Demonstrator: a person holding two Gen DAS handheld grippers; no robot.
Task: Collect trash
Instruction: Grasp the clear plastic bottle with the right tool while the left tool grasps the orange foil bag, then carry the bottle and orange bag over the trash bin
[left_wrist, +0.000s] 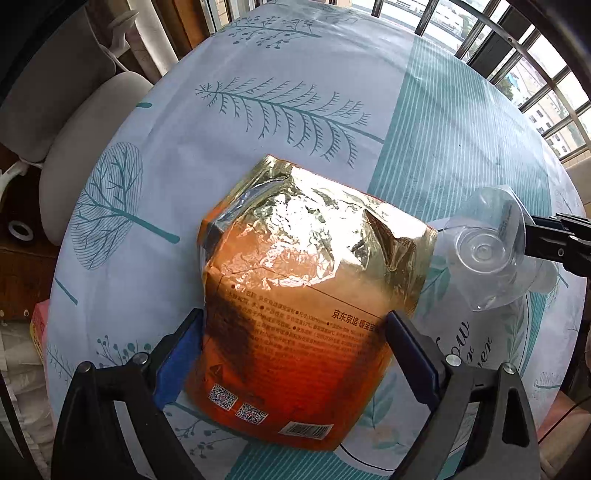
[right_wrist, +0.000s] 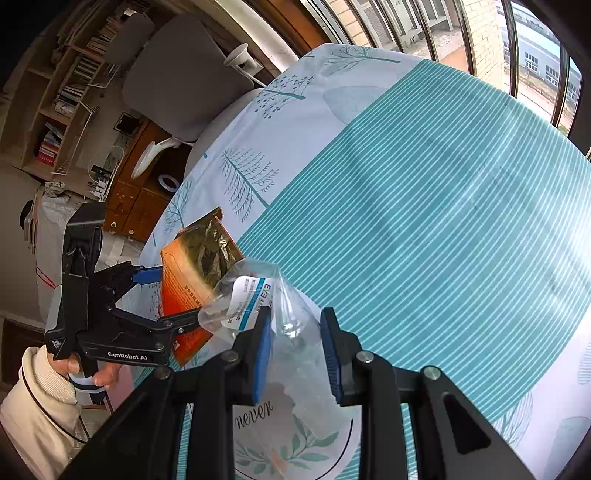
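Observation:
My left gripper (left_wrist: 293, 325) is shut on an orange and gold foil bag (left_wrist: 295, 295), its blue pads pressed on both sides, holding it above the table. The bag also shows in the right wrist view (right_wrist: 195, 269), with the left gripper (right_wrist: 166, 299) clamped on it. My right gripper (right_wrist: 295, 325) is shut on a crushed clear plastic bottle (right_wrist: 266, 314) with a white and blue label. In the left wrist view the bottle (left_wrist: 491, 251) hangs at the right, its base toward the camera, held by the right gripper's fingers (left_wrist: 557, 236).
The table carries a white and teal tablecloth (right_wrist: 424, 203) printed with trees. A grey office chair (right_wrist: 173, 81) stands at the far left edge. A wooden cabinet (right_wrist: 136, 199) and bookshelves (right_wrist: 62, 103) are beyond it. Barred windows (left_wrist: 535, 74) run along the far side.

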